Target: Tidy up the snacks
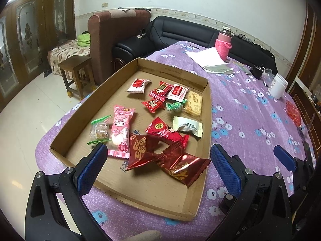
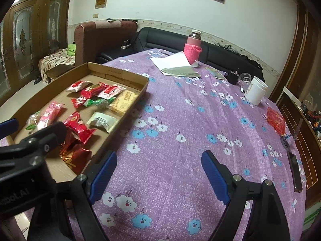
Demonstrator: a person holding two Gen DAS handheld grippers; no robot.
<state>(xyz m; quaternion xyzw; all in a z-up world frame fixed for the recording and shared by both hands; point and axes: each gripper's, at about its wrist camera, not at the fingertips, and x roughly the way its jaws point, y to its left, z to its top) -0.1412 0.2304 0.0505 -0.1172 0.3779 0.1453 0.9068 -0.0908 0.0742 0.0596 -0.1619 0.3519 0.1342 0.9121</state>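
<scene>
A shallow cardboard tray (image 1: pixel 80 120) lies on the purple flowered tablecloth (image 1: pixel 240 110) and holds several wrapped snacks. Among them are two shiny dark-red packets (image 1: pixel 160 156) at the near end, a pink packet (image 1: pixel 120 128), a white packet (image 1: pixel 187 126) and a yellow biscuit pack (image 1: pixel 193 101). My left gripper (image 1: pixel 158 160) is open and empty, just above the tray's near end over the dark-red packets. My right gripper (image 2: pixel 158 170) is open and empty over bare cloth to the right of the tray (image 2: pixel 112 138). One red snack packet (image 2: pixel 276 120) lies alone near the table's right edge.
At the far end of the table stand a pink-sleeved bottle (image 2: pixel 192 48), papers (image 2: pixel 174 64), a white jar (image 2: pixel 255 90) and a small black item (image 2: pixel 232 76). A dark remote (image 2: pixel 295 172) and keys (image 2: pixel 289 136) lie at the right edge. A black sofa (image 1: pixel 180 32) and a wooden stool (image 1: pixel 77 76) stand beyond.
</scene>
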